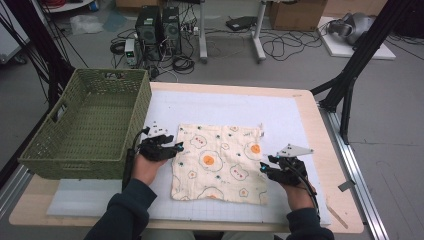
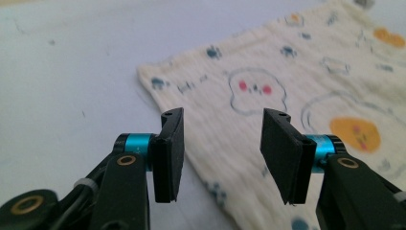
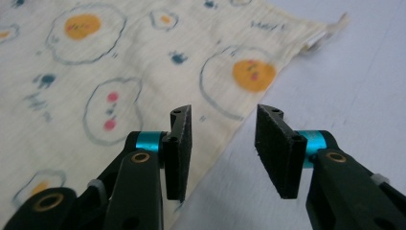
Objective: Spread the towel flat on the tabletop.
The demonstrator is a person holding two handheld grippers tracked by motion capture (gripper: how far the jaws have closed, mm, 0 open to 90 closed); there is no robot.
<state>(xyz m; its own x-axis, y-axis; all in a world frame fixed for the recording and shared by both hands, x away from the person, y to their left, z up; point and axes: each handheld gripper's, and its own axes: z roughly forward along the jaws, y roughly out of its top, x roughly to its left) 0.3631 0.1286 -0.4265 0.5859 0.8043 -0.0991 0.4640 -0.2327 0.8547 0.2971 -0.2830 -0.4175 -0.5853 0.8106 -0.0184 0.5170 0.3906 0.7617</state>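
Note:
A cream cloth (image 1: 220, 162) printed with fried eggs lies flat on the white mat in the high view. My left gripper (image 1: 176, 146) hovers at its left edge, jaws open. In the left gripper view the cloth (image 2: 297, 96) runs under and beyond the open gripper (image 2: 222, 146), nothing between the pads. My right gripper (image 1: 266, 164) hovers at the cloth's right edge, open as well. The right gripper view has the cloth's edge (image 3: 143, 81) passing beneath the open gripper (image 3: 224, 143), with bare mat to the right.
A green woven basket (image 1: 127, 120) stands at the table's left, close to my left hand. The white gridded mat (image 1: 225, 102) covers most of the wooden table (image 1: 310, 107). Small dark bits (image 1: 159, 127) lie on the mat near the basket.

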